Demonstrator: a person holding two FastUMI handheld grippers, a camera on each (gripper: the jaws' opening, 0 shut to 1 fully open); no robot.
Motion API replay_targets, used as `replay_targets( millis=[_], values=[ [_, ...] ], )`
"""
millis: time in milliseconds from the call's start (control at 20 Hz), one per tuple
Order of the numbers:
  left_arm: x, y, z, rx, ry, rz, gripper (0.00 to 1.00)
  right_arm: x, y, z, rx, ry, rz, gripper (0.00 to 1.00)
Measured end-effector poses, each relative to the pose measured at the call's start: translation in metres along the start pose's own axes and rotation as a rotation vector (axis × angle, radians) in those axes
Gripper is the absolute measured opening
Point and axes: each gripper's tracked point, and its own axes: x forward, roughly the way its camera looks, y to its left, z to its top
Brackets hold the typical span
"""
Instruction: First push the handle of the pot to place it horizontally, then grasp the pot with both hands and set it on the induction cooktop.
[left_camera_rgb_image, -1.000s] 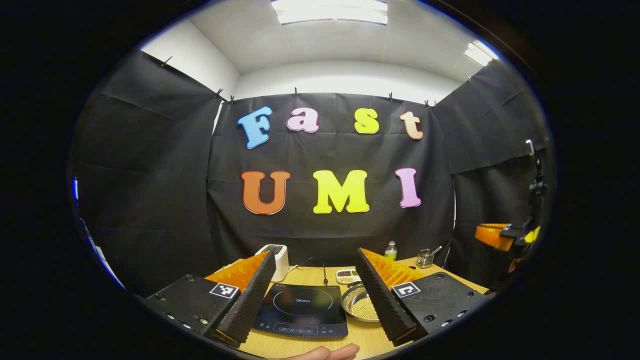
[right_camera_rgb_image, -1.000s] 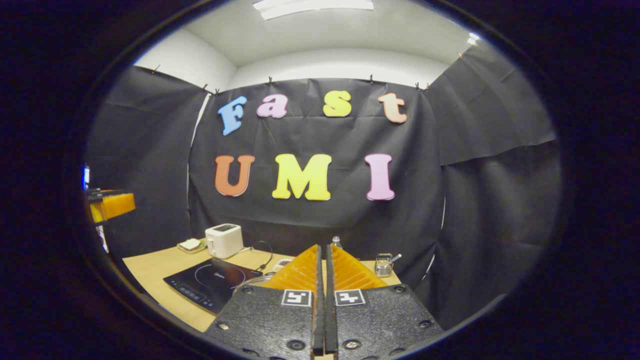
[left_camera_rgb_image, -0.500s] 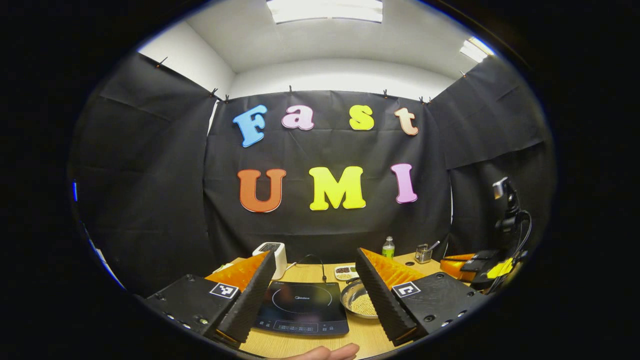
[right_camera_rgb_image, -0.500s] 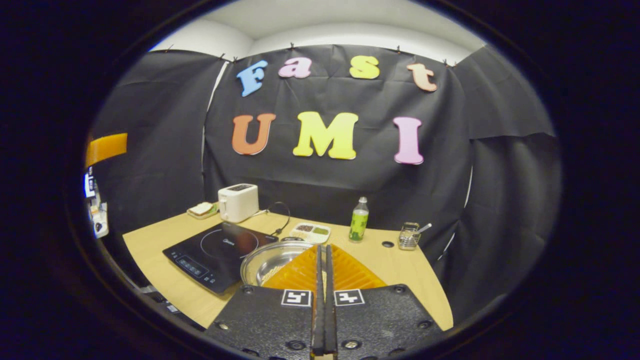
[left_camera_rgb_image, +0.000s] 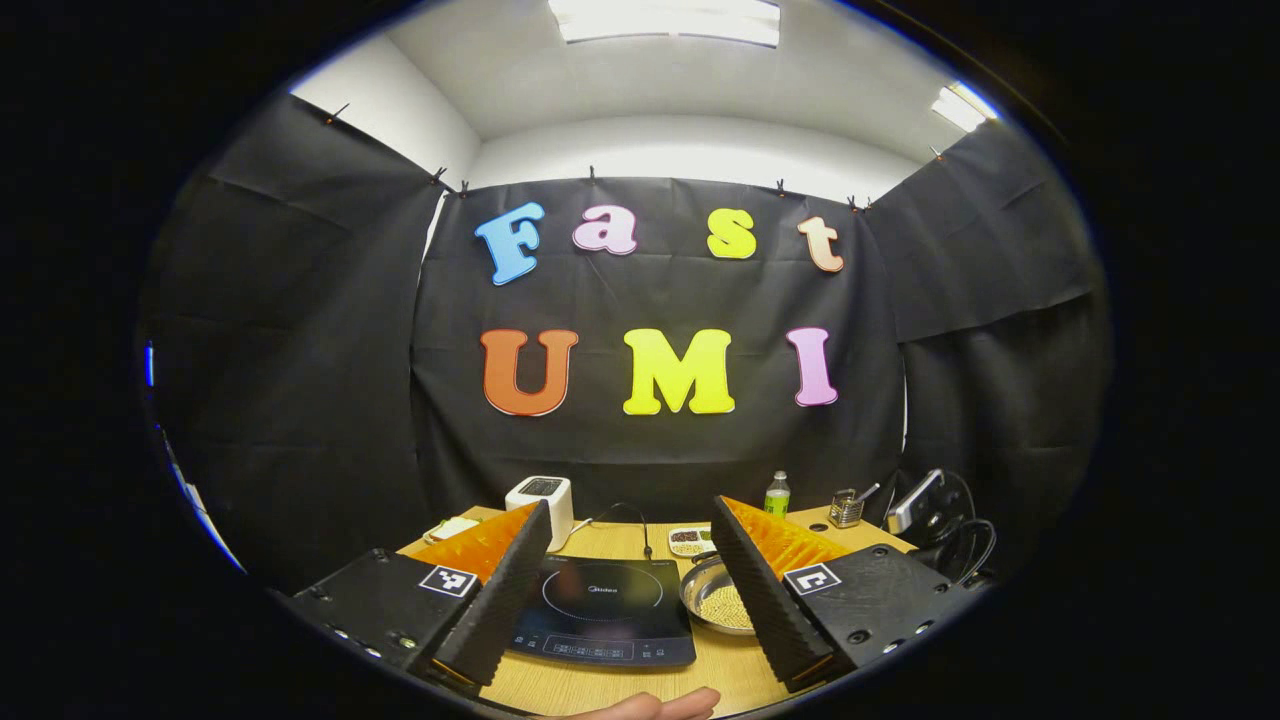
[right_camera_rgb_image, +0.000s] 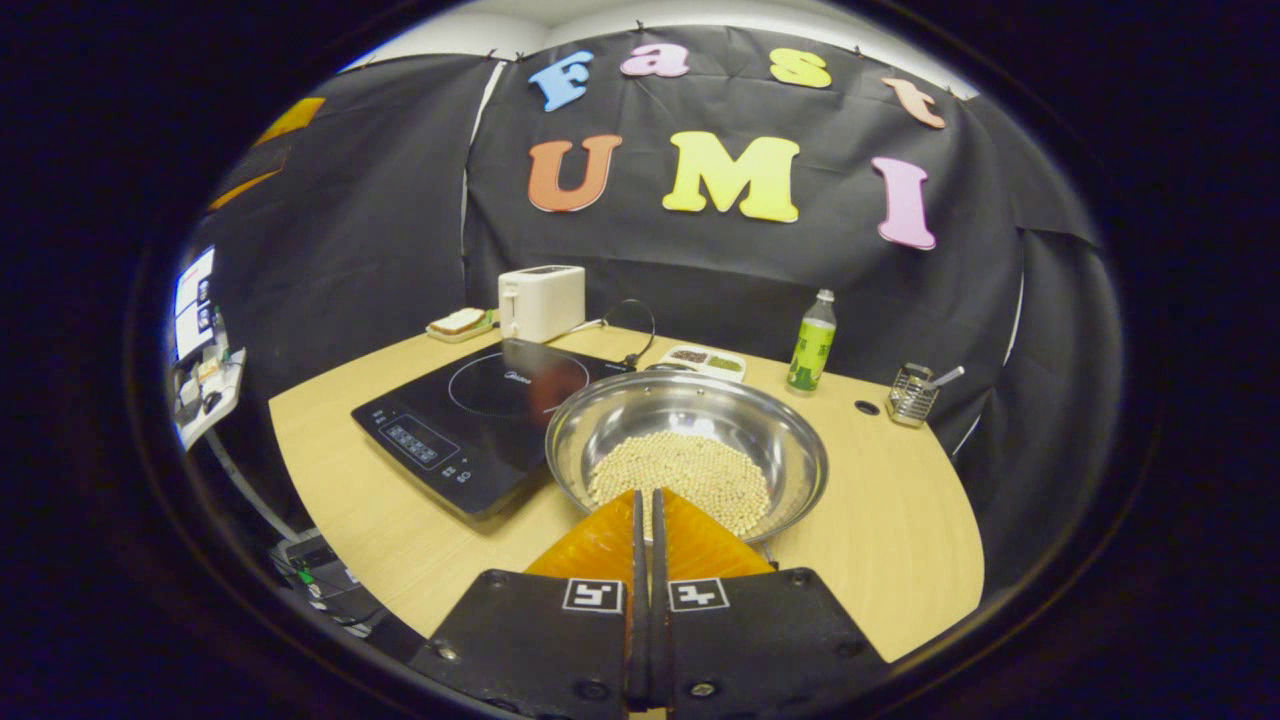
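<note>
- Left tool (left_camera_rgb_image: 630, 555): fingers spread wide, empty, held above the near edge of the light wooden desk (right_camera_rgb_image: 900, 540); flat black induction cooktop (left_camera_rgb_image: 603, 610) ahead between its fingers.
- Round steel pot of pale beans (right_camera_rgb_image: 687, 450) sits on the desk just right of the cooktop, not yet on it.
- Right tool (right_camera_rgb_image: 646, 520): fingers pressed together, empty, at the pot's near rim; handle not discernible. Push, grasp and transfer all appear pending.
</note>
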Motion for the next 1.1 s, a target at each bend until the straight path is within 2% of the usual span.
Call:
replay_targets(
  millis=[200, 450, 550, 650, 750, 800, 1100],
  values=[
    [0.002, 0.002, -0.009, -0.008, 0.015, 0.009, 0.96, 0.017, 0.012, -0.030, 0.087, 0.039, 0.020, 0.04],
    [0.003, -0.001, -0.015, -0.014, 0.026, 0.009, 0.95, 0.028, 0.011, -0.052, 0.103, 0.059, 0.001, 0.04],
    [0.001, -0.003, -0.015, -0.009, 0.018, -0.002, 0.95, 0.029, 0.001, -0.056, 0.110, 0.061, -0.031, 0.00],
    [-0.001, -0.006, -0.016, -0.013, 0.017, -0.005, 0.95, 0.028, -0.002, -0.056, 0.120, 0.057, -0.028, 0.04],
    [0.001, -0.007, -0.019, -0.012, 0.021, -0.004, 0.95, 0.028, -0.010, -0.058, 0.126, 0.054, -0.044, 0.00],
    [0.002, -0.008, -0.021, -0.011, 0.023, -0.004, 0.95, 0.027, -0.015, -0.058, 0.120, 0.055, -0.052, 0.04],
    [0.017, -0.009, -0.021, 0.001, 0.033, 0.010, 0.95, 0.027, -0.040, -0.061, 0.134, 0.081, -0.082, 0.04]
  ],
)
